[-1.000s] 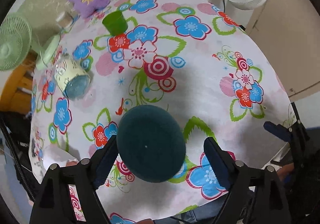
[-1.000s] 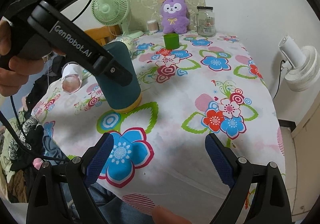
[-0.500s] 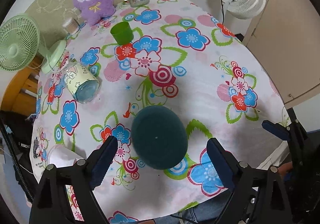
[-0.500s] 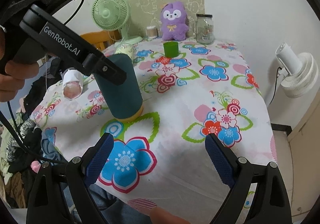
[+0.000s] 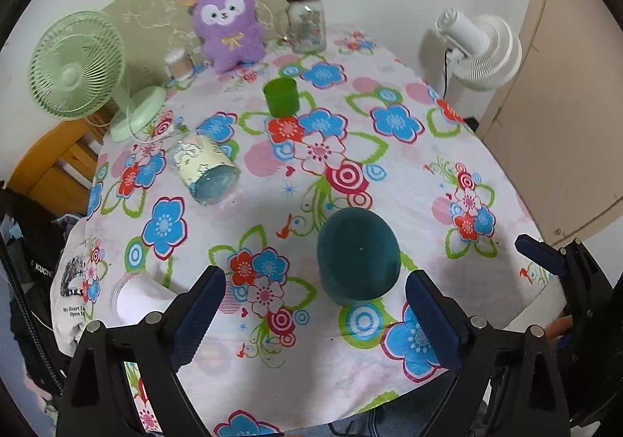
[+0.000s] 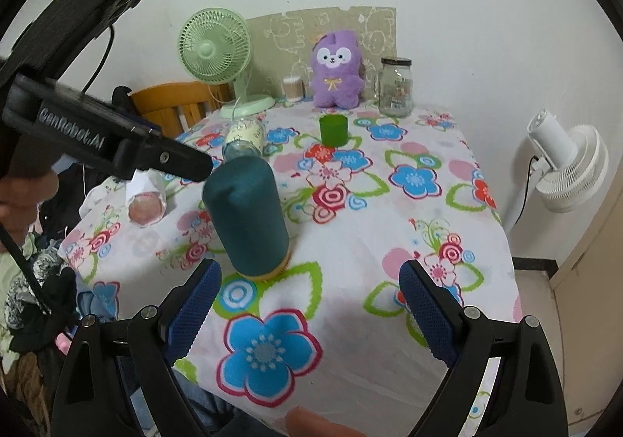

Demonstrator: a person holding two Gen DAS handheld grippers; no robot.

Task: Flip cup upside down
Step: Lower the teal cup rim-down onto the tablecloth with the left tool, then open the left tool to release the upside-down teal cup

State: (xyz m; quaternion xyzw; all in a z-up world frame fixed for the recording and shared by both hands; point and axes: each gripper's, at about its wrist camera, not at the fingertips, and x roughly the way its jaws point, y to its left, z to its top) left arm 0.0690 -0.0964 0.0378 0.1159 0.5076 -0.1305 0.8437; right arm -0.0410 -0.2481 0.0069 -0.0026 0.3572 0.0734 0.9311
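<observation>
A dark teal cup [image 5: 358, 256] stands upside down on the flowered tablecloth, its yellow rim on the cloth; it also shows in the right wrist view [image 6: 249, 217]. My left gripper [image 5: 311, 314] is open and empty, above and just short of the cup. In the right wrist view the left gripper's finger [image 6: 171, 160] hangs up and left of the cup, apart from it. My right gripper [image 6: 309, 314] is open and empty, near the table's front edge, right of the cup.
A green cup [image 5: 281, 96] stands upright farther back. A pale glass [image 5: 204, 170] and a white cup [image 5: 136, 298] lie on their sides at left. A purple plush [image 5: 229, 24], a jar [image 5: 307, 22] and a green fan [image 5: 78, 67] line the back. A white fan [image 5: 486, 51] stands off the table's right.
My left gripper has pulled up and back from the teal cup, which stays upside down on the cloth. The right gripper has drawn back slightly.
</observation>
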